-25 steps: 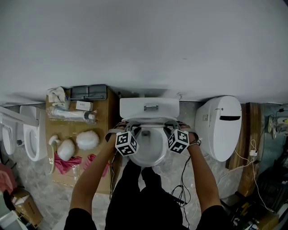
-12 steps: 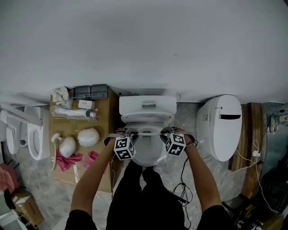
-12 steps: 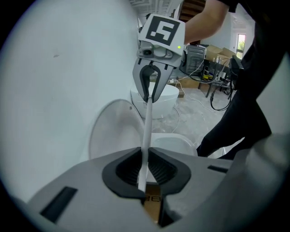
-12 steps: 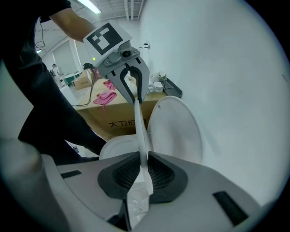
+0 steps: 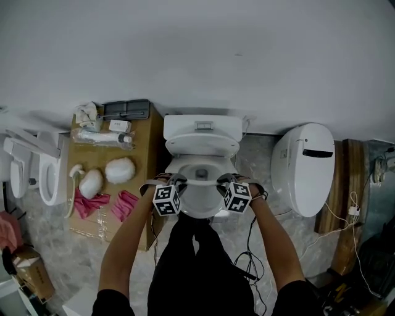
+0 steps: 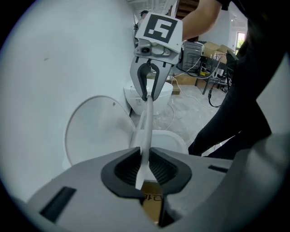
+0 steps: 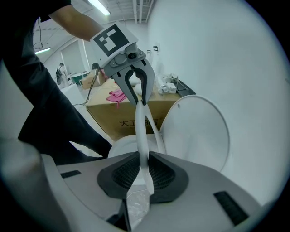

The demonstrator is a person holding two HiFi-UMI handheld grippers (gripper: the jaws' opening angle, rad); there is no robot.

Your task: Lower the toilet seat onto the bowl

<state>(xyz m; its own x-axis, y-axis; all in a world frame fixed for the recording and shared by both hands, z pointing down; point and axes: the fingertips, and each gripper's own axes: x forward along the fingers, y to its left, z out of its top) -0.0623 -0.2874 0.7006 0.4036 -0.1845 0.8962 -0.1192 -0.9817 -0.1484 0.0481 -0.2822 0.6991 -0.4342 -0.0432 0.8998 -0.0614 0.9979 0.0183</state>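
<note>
Seat held halfway down, a gripper on each side

I hold the left gripper (image 5: 174, 181) and right gripper (image 5: 223, 181) side by side over the bowl (image 5: 202, 207), forearms parallel, wrists pitched steeply down. Both pairs of jaws have just eased open a little, yet each still pinches the thin toilet seat (image 5: 200, 182). The seat hangs tilted between the bowl and the upright lid (image 6: 93, 131).

A plain white wall (image 5: 197, 55) rises above a grey marbled floor (image 5: 62, 250). A cardboard box (image 5: 145, 160) stands at left; another toilet (image 5: 305, 170), lid closed, and a wooden plank (image 5: 347, 179) at right. Cables (image 5: 252, 237) trail underfoot. A strip light (image 7: 97, 7) glows overhead.
</note>
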